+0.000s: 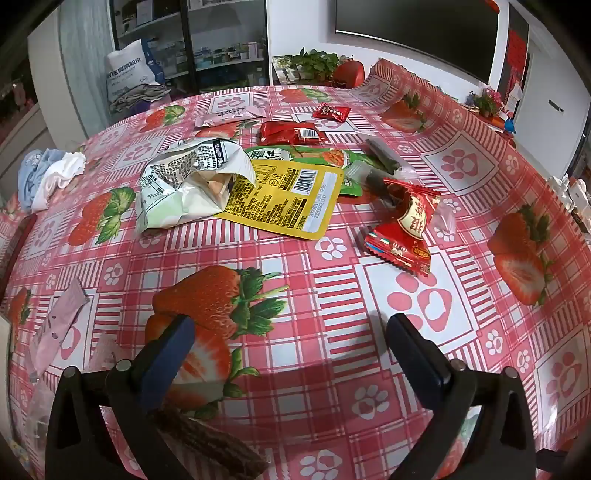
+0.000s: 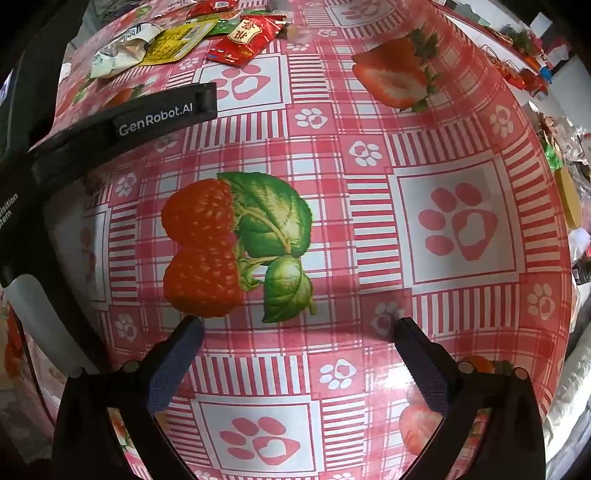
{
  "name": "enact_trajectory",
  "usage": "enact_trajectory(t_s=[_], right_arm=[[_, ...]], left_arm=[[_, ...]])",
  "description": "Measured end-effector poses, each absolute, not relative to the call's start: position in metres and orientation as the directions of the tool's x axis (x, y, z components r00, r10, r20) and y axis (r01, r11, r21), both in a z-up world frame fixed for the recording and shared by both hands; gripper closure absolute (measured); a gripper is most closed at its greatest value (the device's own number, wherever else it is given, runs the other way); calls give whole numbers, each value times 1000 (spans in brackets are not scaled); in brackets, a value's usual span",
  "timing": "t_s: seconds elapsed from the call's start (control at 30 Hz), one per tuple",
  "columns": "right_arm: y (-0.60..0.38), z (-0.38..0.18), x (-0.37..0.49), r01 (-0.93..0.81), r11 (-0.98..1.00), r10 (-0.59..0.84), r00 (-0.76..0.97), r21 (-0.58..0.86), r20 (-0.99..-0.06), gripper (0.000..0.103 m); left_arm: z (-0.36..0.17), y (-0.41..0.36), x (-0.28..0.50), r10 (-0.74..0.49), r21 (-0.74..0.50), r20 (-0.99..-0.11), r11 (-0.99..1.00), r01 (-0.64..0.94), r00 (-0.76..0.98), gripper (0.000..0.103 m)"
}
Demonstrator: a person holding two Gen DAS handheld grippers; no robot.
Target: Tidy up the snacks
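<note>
My left gripper [image 1: 290, 325] hung tilted over a table [image 1: 332, 295] spread with a pink checked cloth printed with strawberries and paw marks, its jaws spread wide with nothing between them. Ahead and left of those jaws lay bunched pale cloths [image 1: 51, 173]; straight ahead sat the snacks: a crumpled white bag [image 1: 184, 181] overlapping a yellow packet [image 1: 288, 195], with green packets [image 1: 317, 155] and a red packet [image 1: 291, 133] beyond. Ahead and right lay a red wrapped sweet pack [image 1: 406, 229]. Close under my left finger a brown ridged bar [image 1: 214, 443] lay partly hidden. Past the table's far edge stood shelving [image 1: 192, 44], a potted plant [image 1: 314, 61] and a dark screen [image 1: 417, 33].

My right gripper [image 2: 297, 328] pointed at the bare cloth, jaws likewise spread and empty, with open cloth all round them. Left of them the other handset's black body [image 2: 110, 122] cut across the view. The snack pile sat far ahead and left, cropped by the frame. At the right the table edge dropped to clutter too blurred to name.
</note>
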State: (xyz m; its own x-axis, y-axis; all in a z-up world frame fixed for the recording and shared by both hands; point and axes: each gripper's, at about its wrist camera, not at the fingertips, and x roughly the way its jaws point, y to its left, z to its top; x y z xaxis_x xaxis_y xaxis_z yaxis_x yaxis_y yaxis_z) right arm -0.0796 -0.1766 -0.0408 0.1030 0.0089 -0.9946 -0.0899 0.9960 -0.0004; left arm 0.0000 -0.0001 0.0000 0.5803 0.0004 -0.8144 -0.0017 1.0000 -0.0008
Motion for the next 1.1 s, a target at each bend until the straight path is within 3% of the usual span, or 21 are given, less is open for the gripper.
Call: enact_trajectory(t_s=[1.1], right_arm=[[-179,-44,-72,-74,997,12,101,5,-995,0]], left_arm=[[0,0,0,0,-1,-814,1000,-2,580,0]])
